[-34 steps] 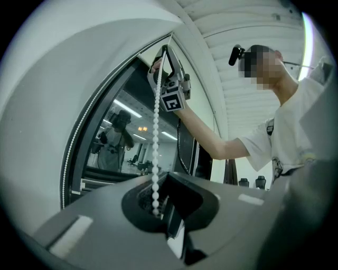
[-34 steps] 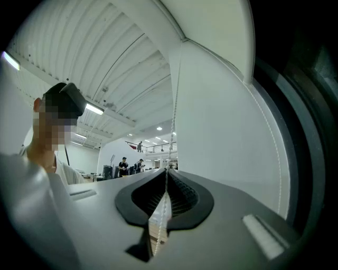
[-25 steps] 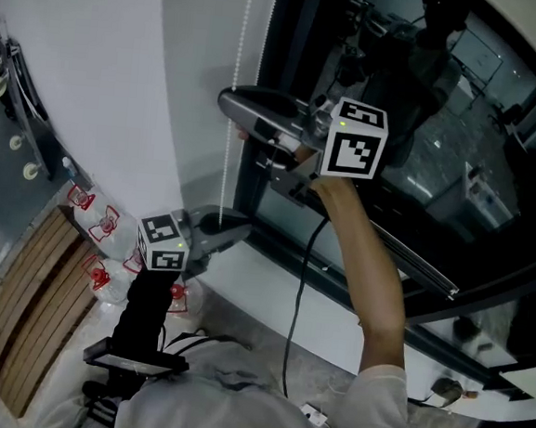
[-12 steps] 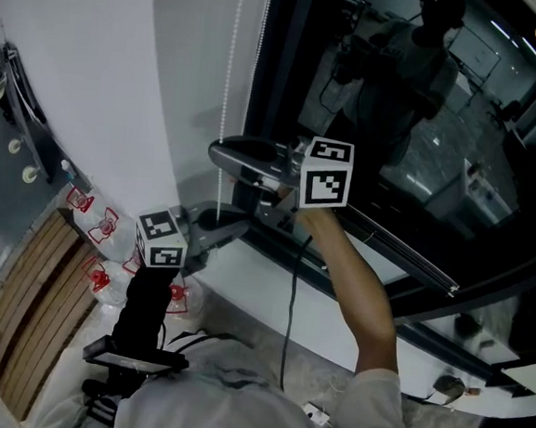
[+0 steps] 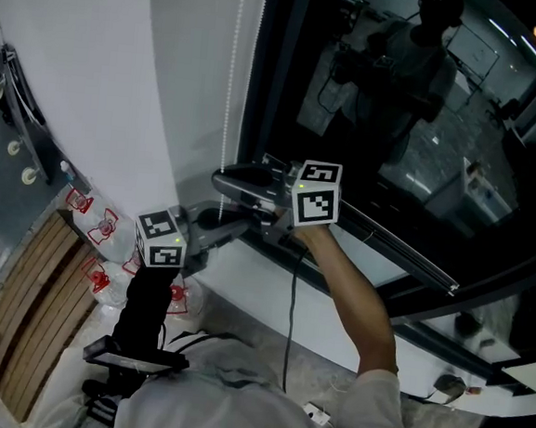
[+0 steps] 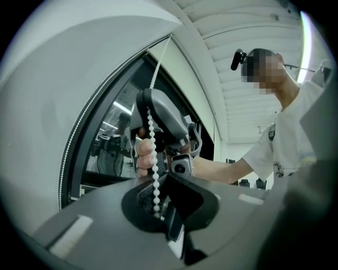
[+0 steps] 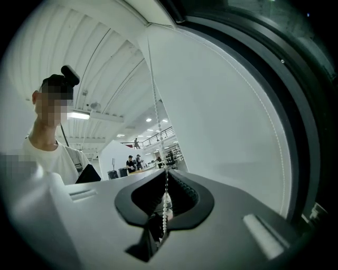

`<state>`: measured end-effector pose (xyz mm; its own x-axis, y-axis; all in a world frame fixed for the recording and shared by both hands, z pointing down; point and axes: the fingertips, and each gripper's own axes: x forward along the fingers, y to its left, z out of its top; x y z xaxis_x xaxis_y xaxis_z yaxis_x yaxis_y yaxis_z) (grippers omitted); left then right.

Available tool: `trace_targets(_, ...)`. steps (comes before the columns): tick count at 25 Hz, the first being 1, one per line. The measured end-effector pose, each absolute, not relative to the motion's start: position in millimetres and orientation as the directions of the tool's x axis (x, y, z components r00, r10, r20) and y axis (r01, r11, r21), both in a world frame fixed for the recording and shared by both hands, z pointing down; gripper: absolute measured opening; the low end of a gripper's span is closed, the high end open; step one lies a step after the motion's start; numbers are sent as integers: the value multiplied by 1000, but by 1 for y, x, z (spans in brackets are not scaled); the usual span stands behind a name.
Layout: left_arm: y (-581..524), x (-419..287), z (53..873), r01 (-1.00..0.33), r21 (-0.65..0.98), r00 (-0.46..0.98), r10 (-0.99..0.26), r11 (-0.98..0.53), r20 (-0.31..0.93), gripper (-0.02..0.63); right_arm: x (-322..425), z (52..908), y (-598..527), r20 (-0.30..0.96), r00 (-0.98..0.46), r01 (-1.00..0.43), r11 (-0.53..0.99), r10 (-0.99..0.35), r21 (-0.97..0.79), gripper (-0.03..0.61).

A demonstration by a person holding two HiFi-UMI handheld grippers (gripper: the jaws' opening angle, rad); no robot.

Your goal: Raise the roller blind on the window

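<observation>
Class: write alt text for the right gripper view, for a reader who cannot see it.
The right gripper is shut on a white bead chain that runs straight up past a white surface. A dark window frame curves down the right edge; a person is at left.

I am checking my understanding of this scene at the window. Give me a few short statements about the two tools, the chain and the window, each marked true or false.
1. The right tool is closed on the bead chain. True.
2. The right tool grips the chain below the left tool. False: it grips above the left tool, and the chain runs from it down to the left tool.
3. The window glass is dark and shows reflections. True.
4. A long sleeve covers the person's right forearm. False: the forearm is bare, and the sleeve ends higher up the arm.
</observation>
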<state>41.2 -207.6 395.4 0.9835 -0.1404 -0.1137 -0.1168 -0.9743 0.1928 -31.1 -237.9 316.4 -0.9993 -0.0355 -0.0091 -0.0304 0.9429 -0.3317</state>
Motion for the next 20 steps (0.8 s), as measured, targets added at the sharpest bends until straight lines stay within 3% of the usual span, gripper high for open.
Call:
trace_targets(5,-206,43,394,-116,195,983,-141,-974,-119,-2,-26,303,-238,-12,-999,-33,974,-36,-223,33)
trace_targets(7,-207,43,395,-117,199,982,-143,-973,-120,-2,-23,284,-240,-69,-997,-18,978,-33,-209,139)
trace_targets(10,-207,43,398,-119,201,983,-144,-972,-118,-2,-18,243,-250,-146,-988,-23,984,-50,-179,168)
trace_targets(20,-209,40,402,-137,204,979,-164,-969,-122,-2,-12,104,-270,-258,-964,-63,998,-58,12,132)
